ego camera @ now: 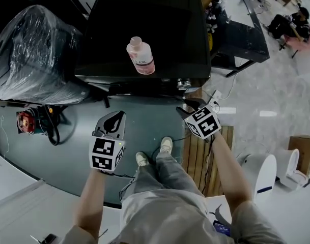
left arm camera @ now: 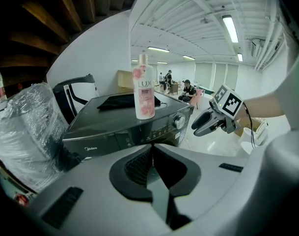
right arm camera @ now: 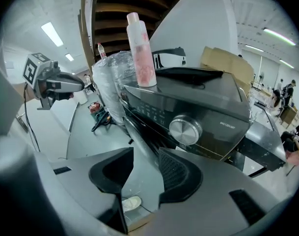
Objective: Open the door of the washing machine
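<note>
The dark washing machine (ego camera: 144, 39) stands in front of me, with a pink bottle (ego camera: 141, 56) upright on its lid. In the right gripper view its control panel and round knob (right arm camera: 185, 130) fill the middle, and the door's curved grey rim (right arm camera: 137, 139) slants down below them. My right gripper (right arm camera: 144, 166) is open at the machine's front right corner, and the rim shows in line with its gap. I cannot tell whether they touch. My left gripper (ego camera: 114, 117) hangs shut and empty in front of the machine, a little back from it.
A bundle wrapped in clear plastic (ego camera: 37, 55) stands left of the machine. A red tool with cables (ego camera: 26, 121) lies on the floor at the left. A wooden pallet (ego camera: 200, 156) lies right of my feet, and a cardboard box (ego camera: 303, 154) sits further right.
</note>
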### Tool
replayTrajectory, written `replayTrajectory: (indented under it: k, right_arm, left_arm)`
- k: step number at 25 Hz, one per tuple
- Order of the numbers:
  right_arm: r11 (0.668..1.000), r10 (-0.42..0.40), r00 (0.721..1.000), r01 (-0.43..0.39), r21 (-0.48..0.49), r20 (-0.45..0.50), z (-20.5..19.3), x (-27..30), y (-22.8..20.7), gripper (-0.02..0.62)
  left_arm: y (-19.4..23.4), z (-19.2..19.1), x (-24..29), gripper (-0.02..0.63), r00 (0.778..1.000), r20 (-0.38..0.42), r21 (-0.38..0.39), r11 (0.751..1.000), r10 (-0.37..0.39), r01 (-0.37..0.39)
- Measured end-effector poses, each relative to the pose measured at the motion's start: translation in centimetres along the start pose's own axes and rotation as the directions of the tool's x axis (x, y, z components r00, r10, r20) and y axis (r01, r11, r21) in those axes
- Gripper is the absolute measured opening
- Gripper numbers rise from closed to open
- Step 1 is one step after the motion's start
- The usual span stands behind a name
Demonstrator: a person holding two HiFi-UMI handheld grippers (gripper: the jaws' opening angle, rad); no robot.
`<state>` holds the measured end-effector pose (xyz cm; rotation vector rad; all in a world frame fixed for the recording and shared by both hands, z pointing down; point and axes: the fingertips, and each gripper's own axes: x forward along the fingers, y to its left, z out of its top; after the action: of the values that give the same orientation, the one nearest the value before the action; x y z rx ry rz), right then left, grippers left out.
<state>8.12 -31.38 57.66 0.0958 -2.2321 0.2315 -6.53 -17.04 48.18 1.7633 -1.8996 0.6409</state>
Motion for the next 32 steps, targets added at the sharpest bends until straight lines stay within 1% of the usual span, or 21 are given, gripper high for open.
replayTrajectory:
  k: [6,10,12,14,18,21,26,30,32]
  right_arm:
    - [1.000,-0.028,0.998,0.027,-0.012,-0.061,-2.0,5.5,-1.5,0.186]
    - [0.999,-0.029,0.991,0.022,-0.049,-0.134,-3.2,8.6,-1.5,0.186]
    - [0.999,-0.037,0.988,0.031,-0.041,-0.150,-3.6,9.7,-1.8,0.186]
    - [0.999,-0.047,0.988,0.045,-0.018,-0.144,-3.9,10.6,-2.4,0.186]
    - [0.999,-0.035,0.993,0.035,-0.005,-0.116,-4.0,12.3,-3.4,0.187]
    - [0.999,-0.038,0.989,0.034,-0.030,-0.146,-4.6,13.5,-4.1,0.189]
    - [0.998,-0.018,0.971,0.004,-0.058,-0.238,-5.9,15.4,-4.4,0.187]
    - [0.999,-0.039,0.965,0.029,-0.042,-0.260,-6.2,15.8,-4.2,0.166]
    - [0.999,-0.031,0.963,0.026,-0.022,-0.269,-6.5,15.6,-4.0,0.166]
  left_arm:
    - [2.3,-3.3,1.9,0.028,0.999,-0.041,-0.031,0.999,0.005,-0.007]
    - [3.2,-5.2,3.5,0.028,0.998,-0.061,-0.045,0.999,0.003,-0.005]
    - [3.4,-6.0,4.3,0.028,0.998,-0.068,-0.053,0.999,-0.008,0.004]
    - [3.6,-6.7,5.1,0.028,0.997,-0.073,-0.061,0.998,-0.020,0.016]
    - [4.4,-8.2,6.2,0.028,0.996,-0.083,-0.074,0.997,-0.022,0.016]
    - [4.9,-9.4,6.8,0.028,0.995,-0.093,-0.082,0.996,-0.025,0.017]
    - [5.5,-10.8,7.2,0.028,0.995,-0.095,-0.110,0.994,-0.025,0.015]
    - [6.0,-12.3,6.6,0.028,0.993,-0.115,-0.133,0.991,-0.020,0.004]
    - [6.4,-12.9,6.2,0.028,0.993,-0.119,-0.146,0.989,-0.010,-0.008]
